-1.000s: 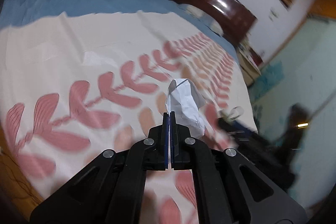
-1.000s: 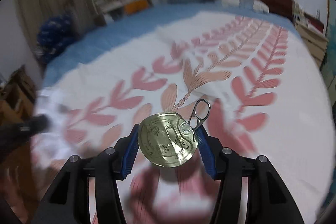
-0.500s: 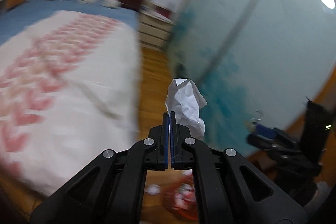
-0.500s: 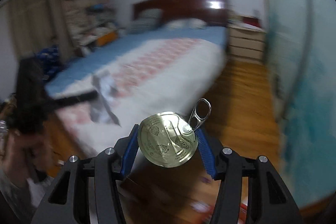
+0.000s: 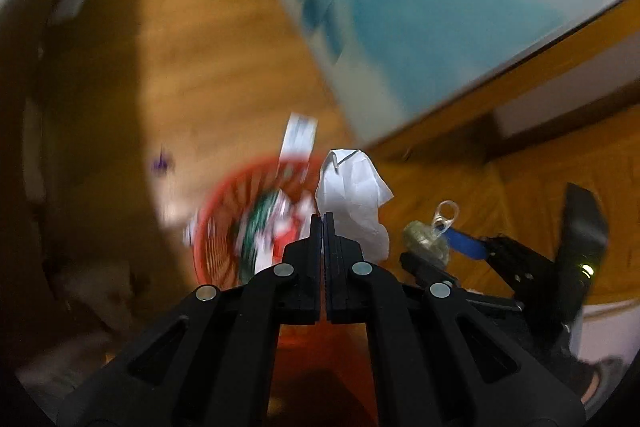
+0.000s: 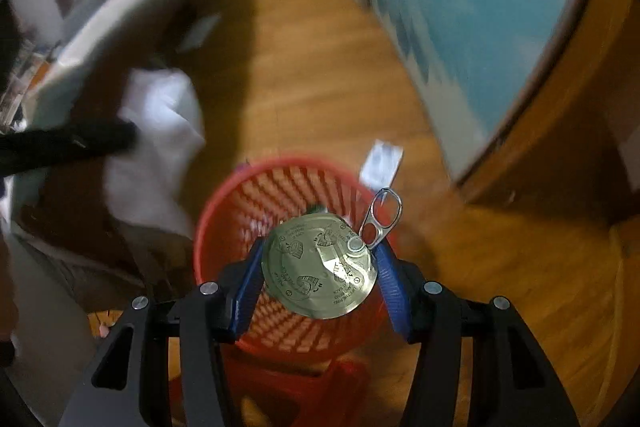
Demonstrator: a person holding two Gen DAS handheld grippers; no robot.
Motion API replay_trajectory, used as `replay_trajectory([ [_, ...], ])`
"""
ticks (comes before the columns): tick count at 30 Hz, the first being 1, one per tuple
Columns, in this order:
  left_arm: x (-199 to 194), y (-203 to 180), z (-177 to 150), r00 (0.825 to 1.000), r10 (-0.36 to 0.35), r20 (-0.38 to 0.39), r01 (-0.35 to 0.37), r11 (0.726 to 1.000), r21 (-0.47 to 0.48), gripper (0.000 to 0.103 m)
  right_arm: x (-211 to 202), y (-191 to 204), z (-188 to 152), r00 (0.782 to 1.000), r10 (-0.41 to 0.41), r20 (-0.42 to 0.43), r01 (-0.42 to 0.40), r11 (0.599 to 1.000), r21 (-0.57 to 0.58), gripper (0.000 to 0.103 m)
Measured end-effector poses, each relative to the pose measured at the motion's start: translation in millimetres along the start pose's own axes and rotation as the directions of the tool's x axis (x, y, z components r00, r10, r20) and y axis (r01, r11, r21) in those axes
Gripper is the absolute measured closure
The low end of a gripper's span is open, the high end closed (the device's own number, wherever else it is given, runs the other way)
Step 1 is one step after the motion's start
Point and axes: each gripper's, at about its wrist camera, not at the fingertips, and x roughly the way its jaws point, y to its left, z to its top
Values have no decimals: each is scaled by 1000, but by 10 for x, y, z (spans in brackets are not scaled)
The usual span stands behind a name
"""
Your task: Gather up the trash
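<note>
I have both pieces of trash in hand and am at the bin, so the gathering is done and only the drop is left. My left tongs (image 5: 323,223) are pinched fully together on a crumpled white paper (image 5: 354,199), which stands up just past the tips, over the far rim of the red basket (image 6: 280,183). My right tongs (image 6: 318,263) are about half open, clamped on the edges of a gold can lid (image 6: 318,269) with its pull ring sticking up, directly above the basket's mouth. The basket stands on the wooden floor (image 6: 320,67) and, as far as the blur lets me judge, already holds some wrappers. A white slip (image 6: 382,163) lies on the floor just beyond its far rim, uncollected.
</note>
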Motion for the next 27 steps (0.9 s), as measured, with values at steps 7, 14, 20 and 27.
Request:
replay_trajectory([
  [7,446,120,-9,992,69,-105,-67,997,26,102,306,43,-118,999,11,-43,-10,1000,15,49],
  [14,509,64,-60,989,86,-123,-83,996,27,102,411,107,55,999,17,-38,-16,1000,23,48],
  [20,283,79,13,991,127,-38,-127,992,17,28,210,114,87,1000,-14,19,14,1000,15,29],
  [27,-471,318,105,982,127,143,-122,992,-39,28,-151,373,296,995,3,104,-6,1000,31,22],
])
